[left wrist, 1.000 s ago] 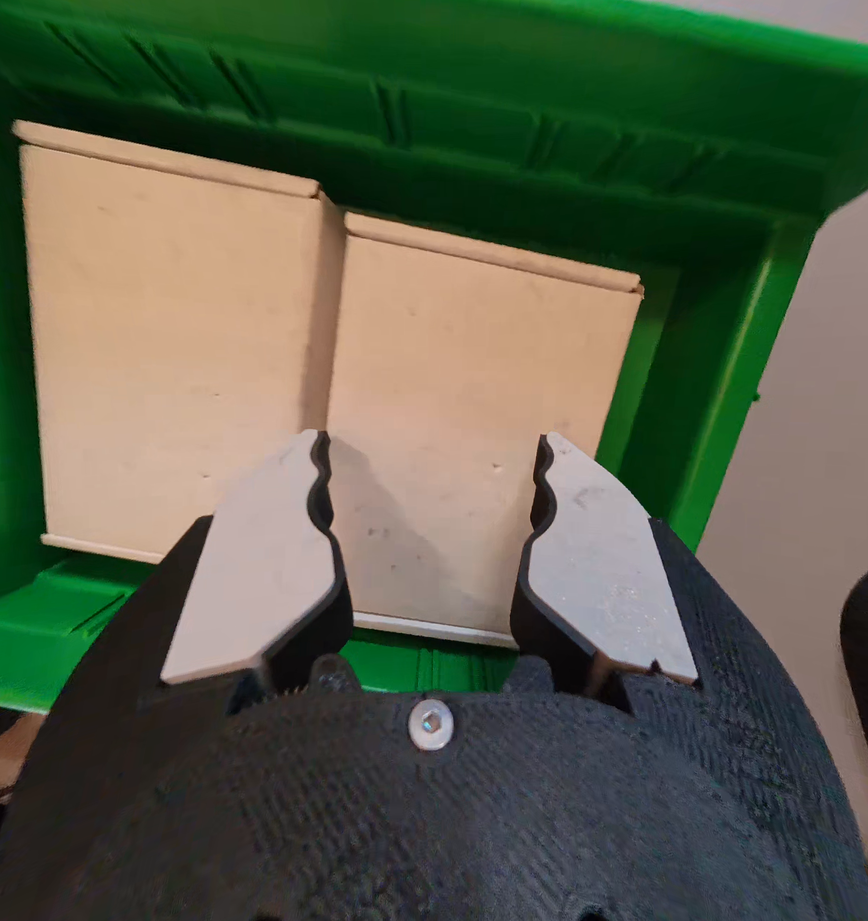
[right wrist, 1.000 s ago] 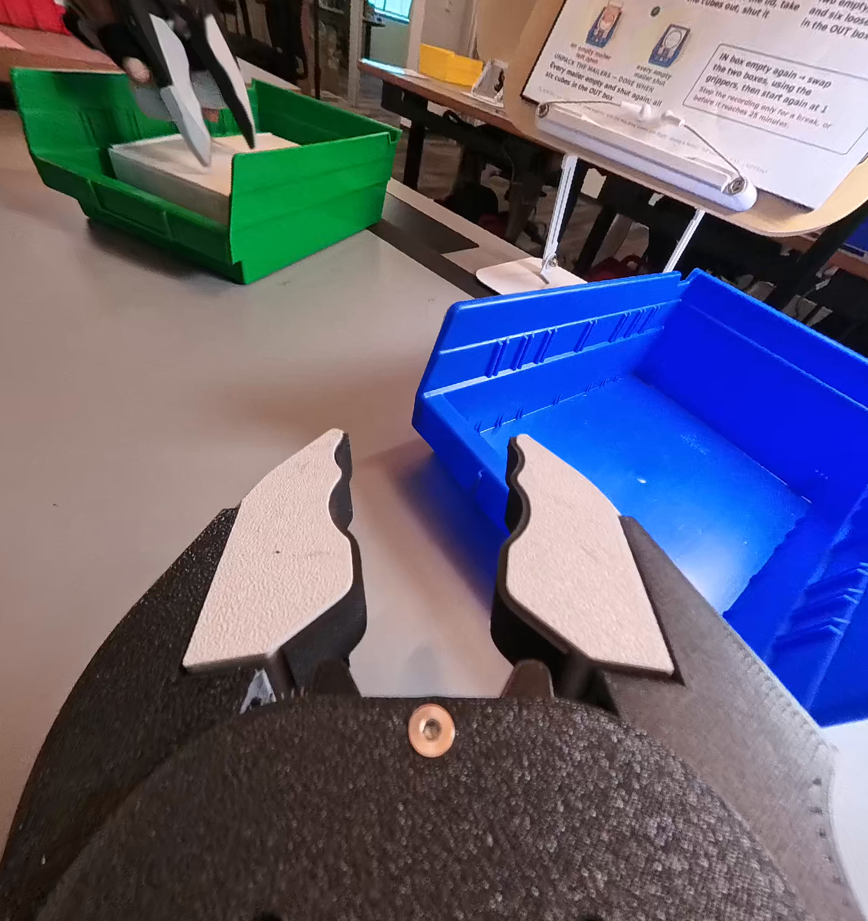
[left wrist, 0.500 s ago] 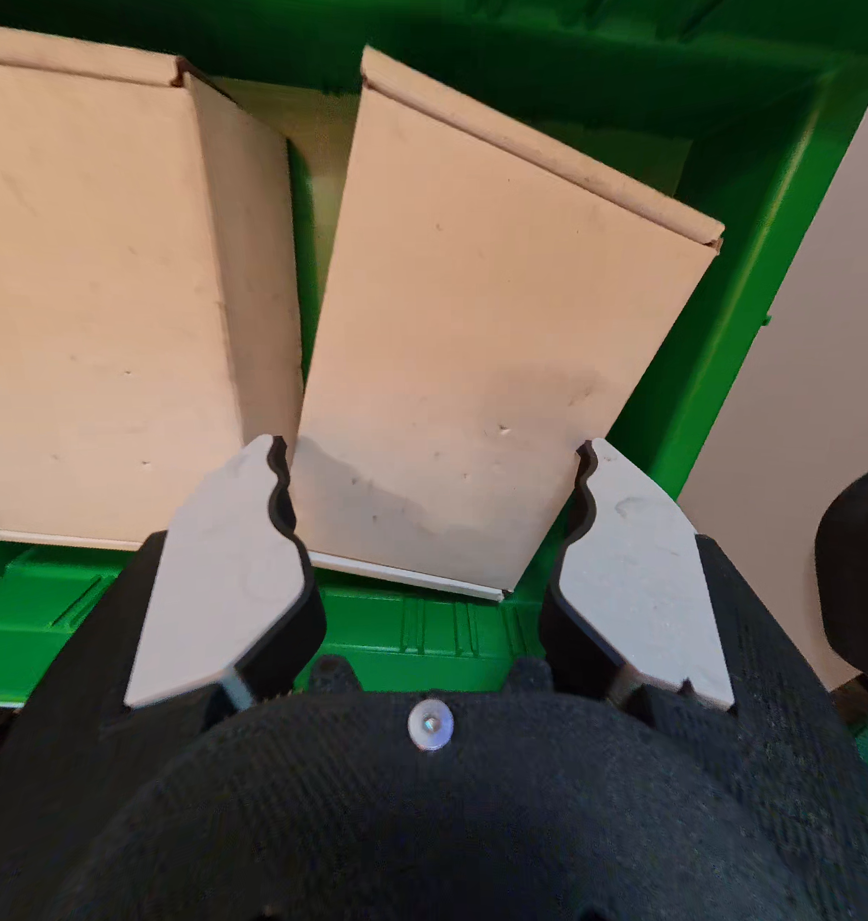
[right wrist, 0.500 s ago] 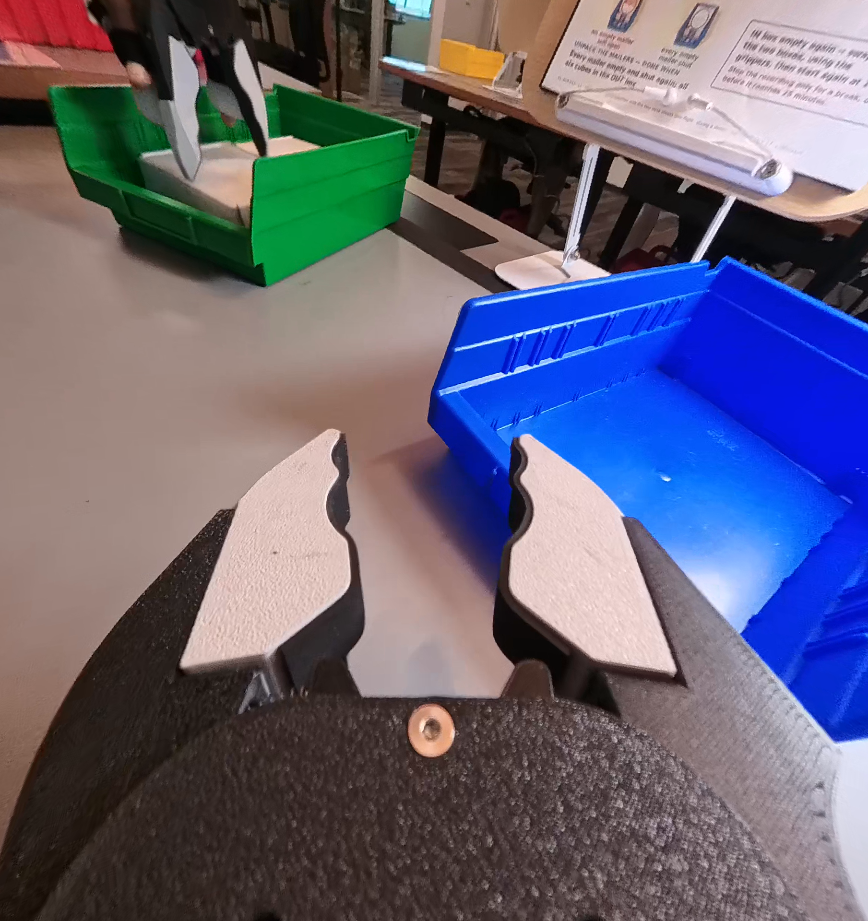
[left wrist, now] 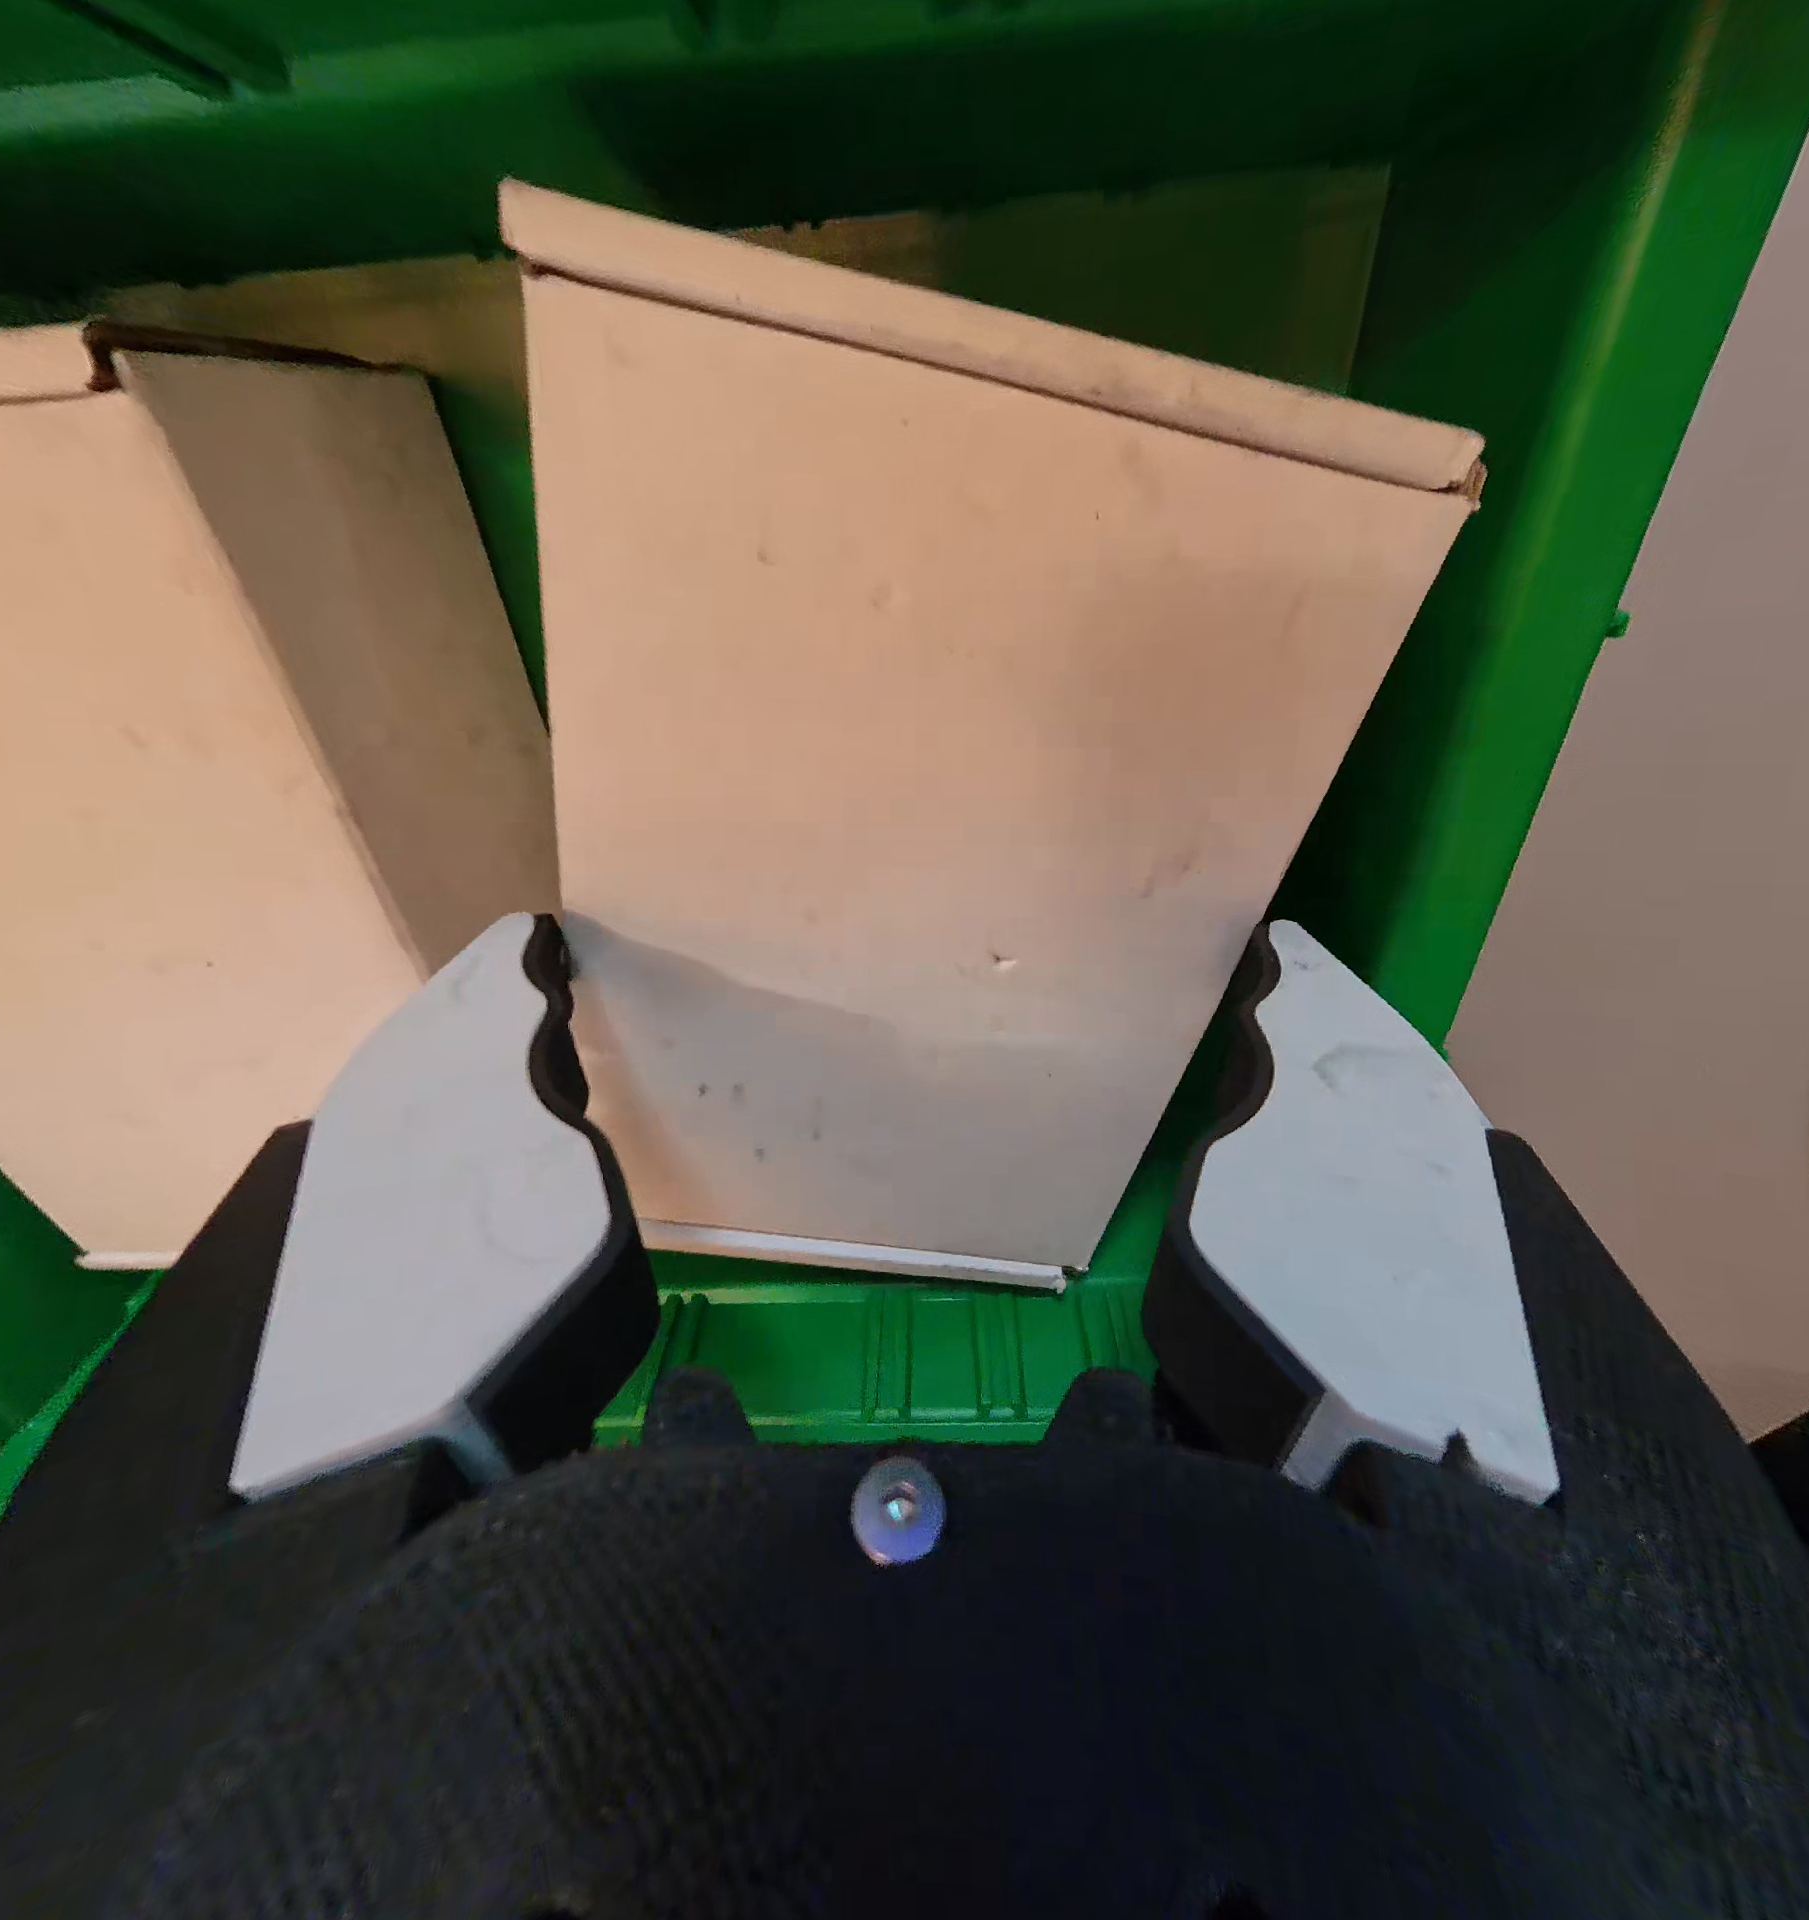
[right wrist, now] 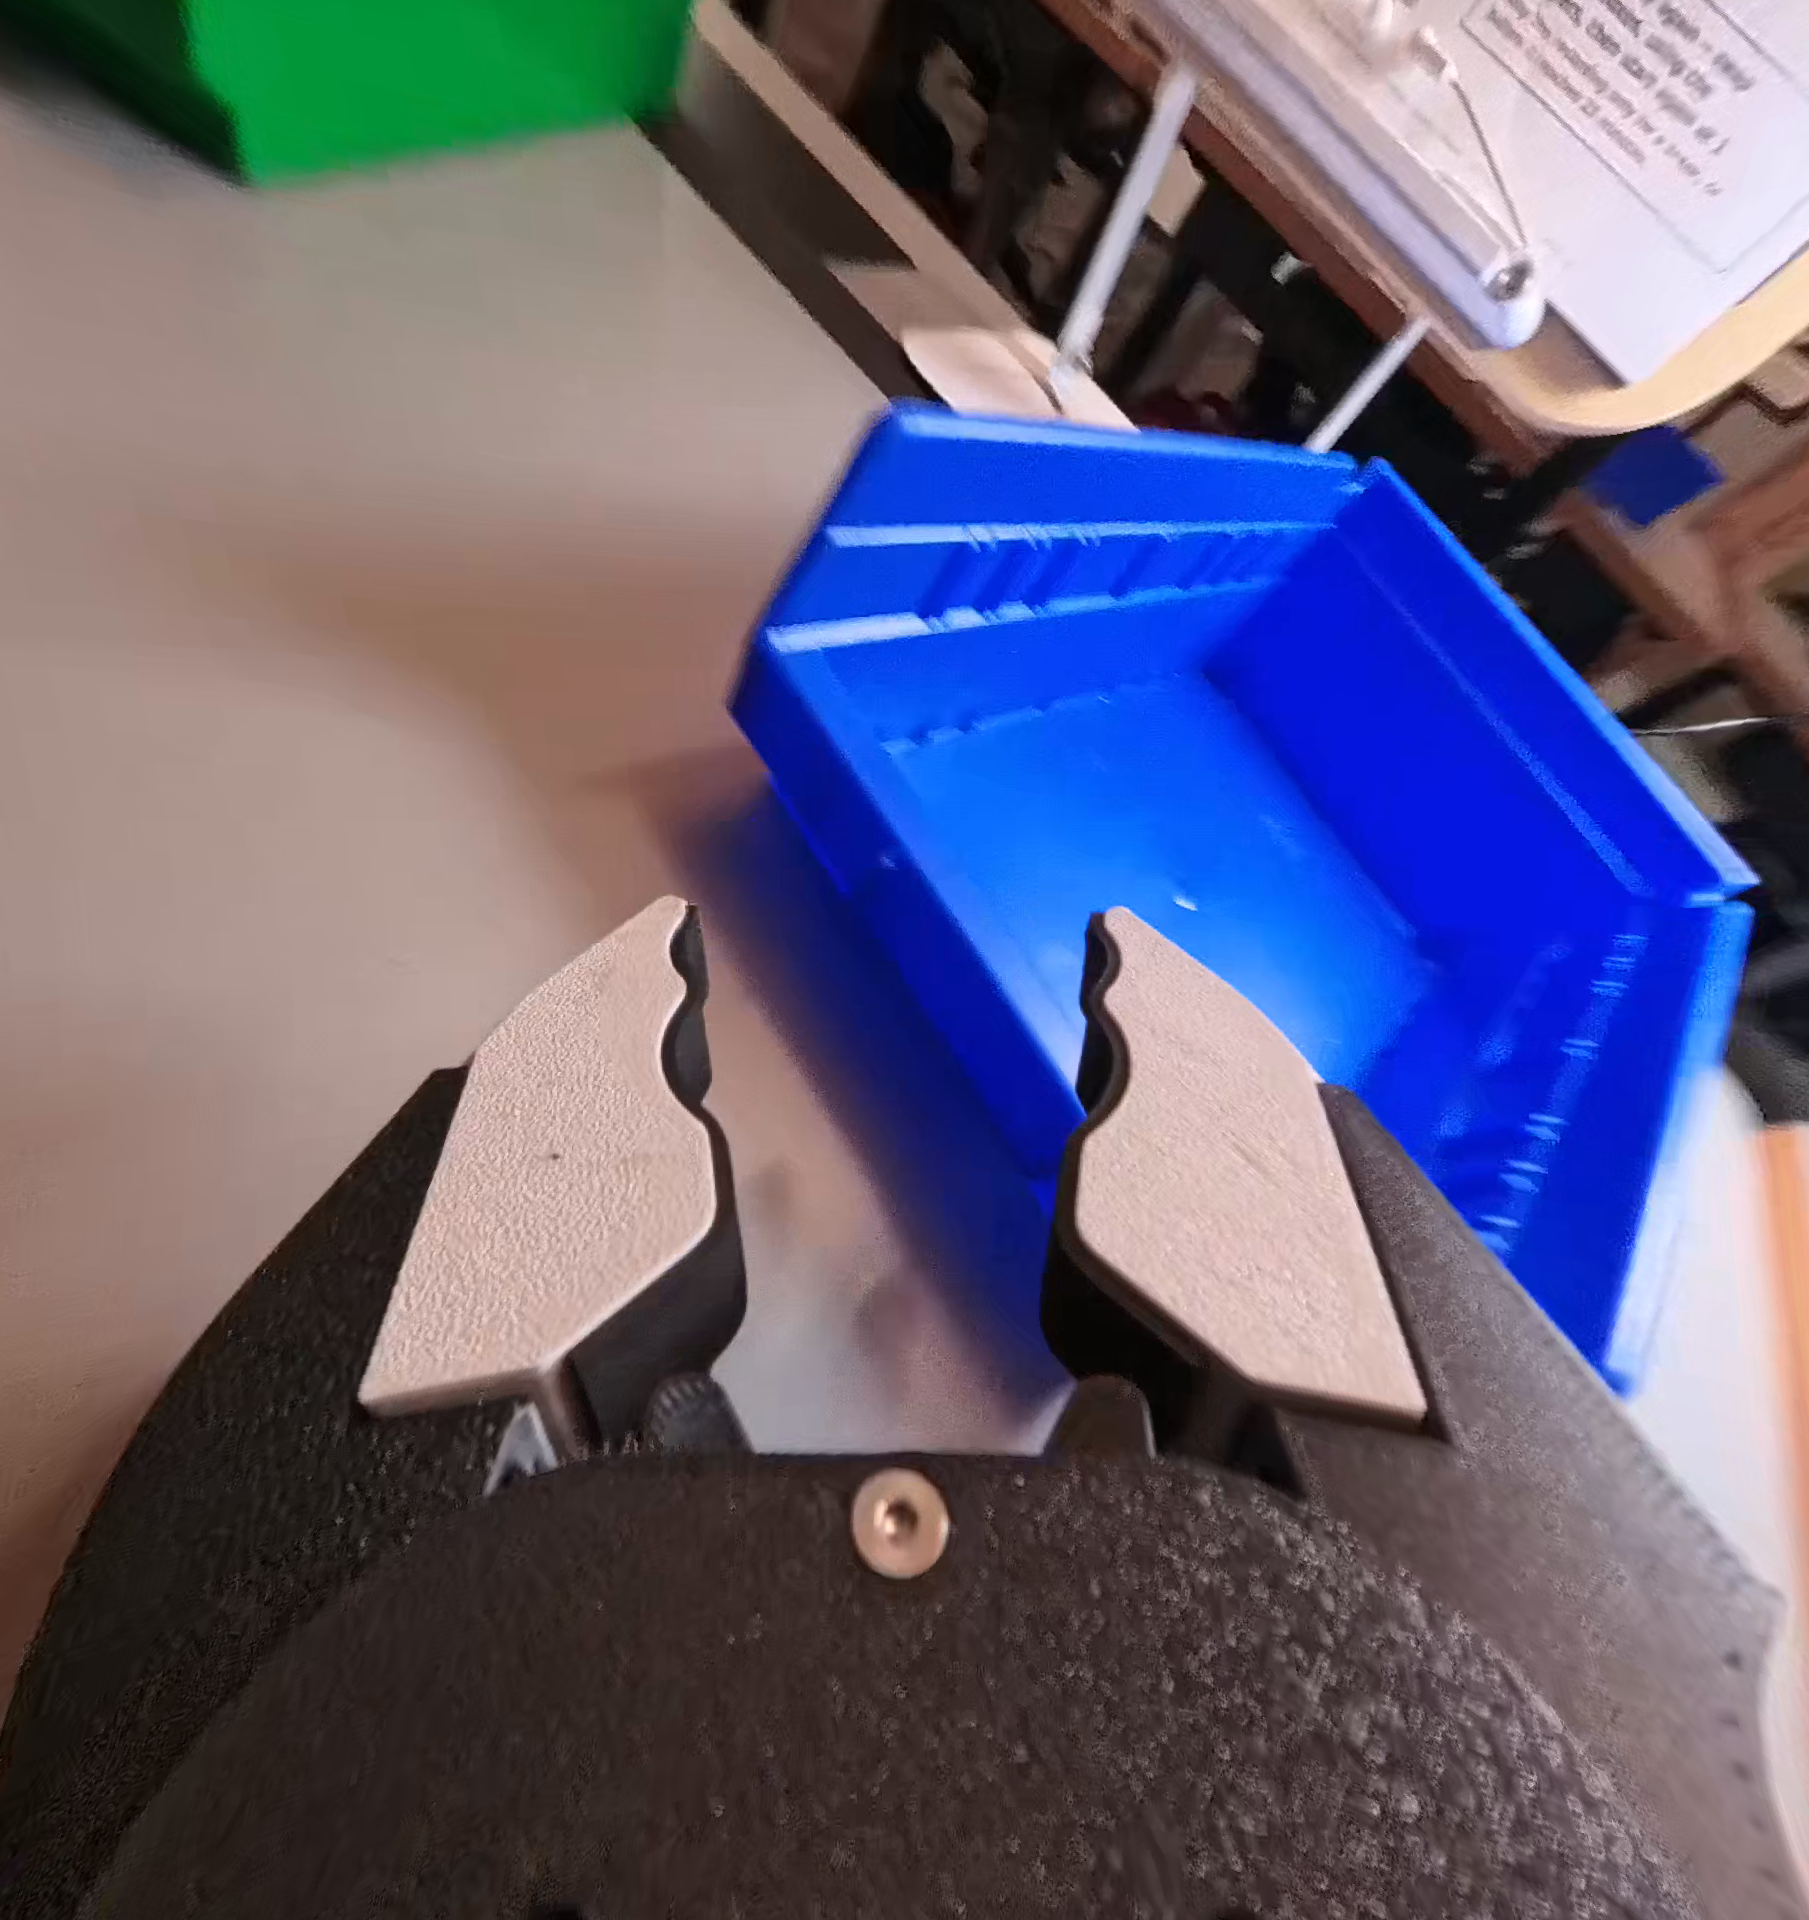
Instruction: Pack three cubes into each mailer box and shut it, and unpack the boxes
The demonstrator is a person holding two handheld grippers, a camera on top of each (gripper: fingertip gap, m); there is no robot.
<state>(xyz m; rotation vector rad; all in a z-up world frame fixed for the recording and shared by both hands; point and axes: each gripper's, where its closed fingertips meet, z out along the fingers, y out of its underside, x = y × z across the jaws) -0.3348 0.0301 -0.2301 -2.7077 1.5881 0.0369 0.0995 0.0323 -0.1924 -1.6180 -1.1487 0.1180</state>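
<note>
Two closed cardboard mailer boxes sit in the green bin [left wrist: 1606, 520]. The left gripper [left wrist: 905, 951] has its fingers clamped on the side walls of the right-hand box [left wrist: 931, 727], tilted up beside the other box [left wrist: 131, 727]. It looks light and stiff; gripping low across its width suits. The right gripper [right wrist: 889, 920], fingers apart and empty, hovers by one blue bin [right wrist: 1502, 665] on the table [right wrist: 256, 623].

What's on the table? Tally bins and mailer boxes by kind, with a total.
Mailer boxes: 2, one between the left gripper's fingers, one beside it.
Green bin: 1
Blue bin: 1
Total: 4
</note>
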